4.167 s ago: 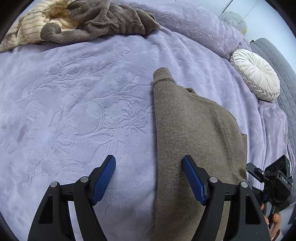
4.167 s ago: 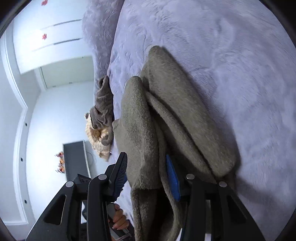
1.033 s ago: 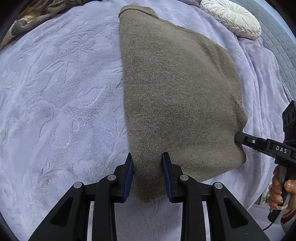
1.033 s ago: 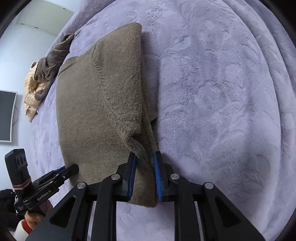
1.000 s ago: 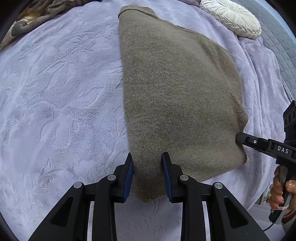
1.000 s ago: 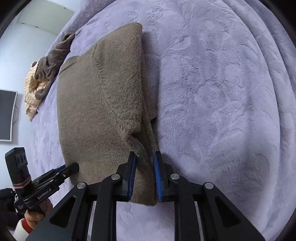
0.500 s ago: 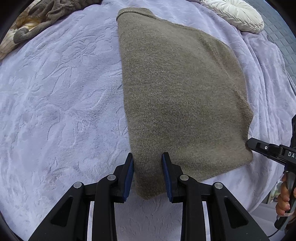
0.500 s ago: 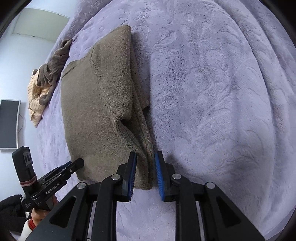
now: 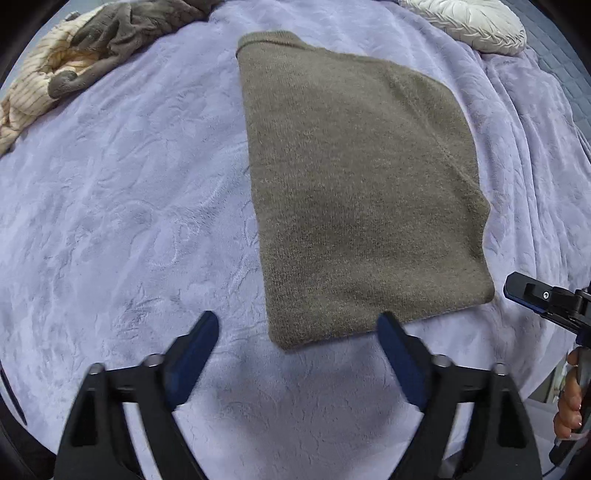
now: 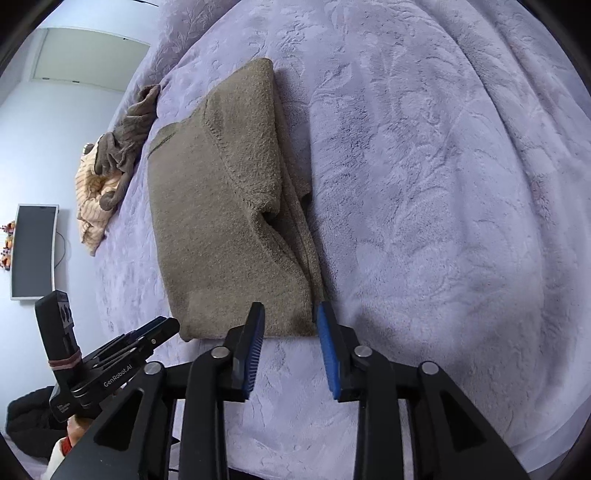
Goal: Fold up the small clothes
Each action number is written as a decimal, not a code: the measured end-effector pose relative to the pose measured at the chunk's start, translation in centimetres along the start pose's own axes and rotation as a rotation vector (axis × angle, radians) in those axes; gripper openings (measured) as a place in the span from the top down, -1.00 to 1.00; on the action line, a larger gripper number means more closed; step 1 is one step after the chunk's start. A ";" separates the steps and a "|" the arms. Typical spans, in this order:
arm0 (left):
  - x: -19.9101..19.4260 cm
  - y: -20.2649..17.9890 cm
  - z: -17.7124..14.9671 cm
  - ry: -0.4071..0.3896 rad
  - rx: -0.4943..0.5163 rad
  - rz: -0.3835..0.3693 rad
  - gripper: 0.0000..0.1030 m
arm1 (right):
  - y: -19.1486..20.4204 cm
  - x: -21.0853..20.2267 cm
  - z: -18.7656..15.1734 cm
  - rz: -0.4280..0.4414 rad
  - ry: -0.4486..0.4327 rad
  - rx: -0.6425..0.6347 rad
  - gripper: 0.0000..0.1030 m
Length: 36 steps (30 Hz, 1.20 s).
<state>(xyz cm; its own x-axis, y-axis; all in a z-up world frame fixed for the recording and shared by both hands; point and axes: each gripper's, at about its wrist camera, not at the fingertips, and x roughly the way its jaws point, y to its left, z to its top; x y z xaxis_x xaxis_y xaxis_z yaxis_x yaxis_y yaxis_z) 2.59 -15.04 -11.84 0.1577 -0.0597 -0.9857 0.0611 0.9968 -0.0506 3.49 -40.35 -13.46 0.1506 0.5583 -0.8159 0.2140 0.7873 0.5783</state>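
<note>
Left wrist view: left claw (image 9: pixel 297 338) hanging spread wide, having just been opening and letting go of the near hem it was pinching a second ago. Nothing between the pads now. Brown sweater (image 9: pixel 354 184) lying flat on the lavender bedspread (image 9: pixel 122 206), near corner just ahead of the pads. Looking like this fold is set down and done. Heap of other clothes (image 9: pixel 81 62) waiting top left, round cushion (image 9: pixel 465 22) top right. No readable writing here.

Right wrist view: right claw (image 10: pixel 290 332) also just been opening, now partly spread and clear of the sweater (image 10: pixel 218 206) edge, no longer pinching it. Folded sleeve layers showing along the right side. Reading "GenRobot.AI" on the other handheld unit (image 10: pixel 110 369) at bottom left. Probably moving on to the next fold or garment.
</note>
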 end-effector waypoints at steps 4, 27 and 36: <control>-0.9 -0.7 0.0 -0.027 -0.005 0.009 -0.82 | -0.1 -0.5 -0.3 0.012 0.004 -0.012 0.12; 4.3 4.2 13.1 -0.149 -0.175 0.011 -0.82 | 1.0 3.8 12.9 0.117 -0.106 -0.004 0.42; 6.2 6.2 12.9 -0.151 -0.241 -0.025 -0.97 | 6.7 4.3 14.7 0.177 -0.129 -0.260 0.83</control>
<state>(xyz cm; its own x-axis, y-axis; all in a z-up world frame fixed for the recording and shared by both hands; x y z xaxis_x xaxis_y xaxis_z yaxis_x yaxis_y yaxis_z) 16.62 -9.93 -16.15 0.3049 -0.0732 -0.9496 -0.1662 0.9776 -0.1288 19.73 -36.56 -13.10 0.2880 0.6672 -0.6869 -0.0768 0.7311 0.6780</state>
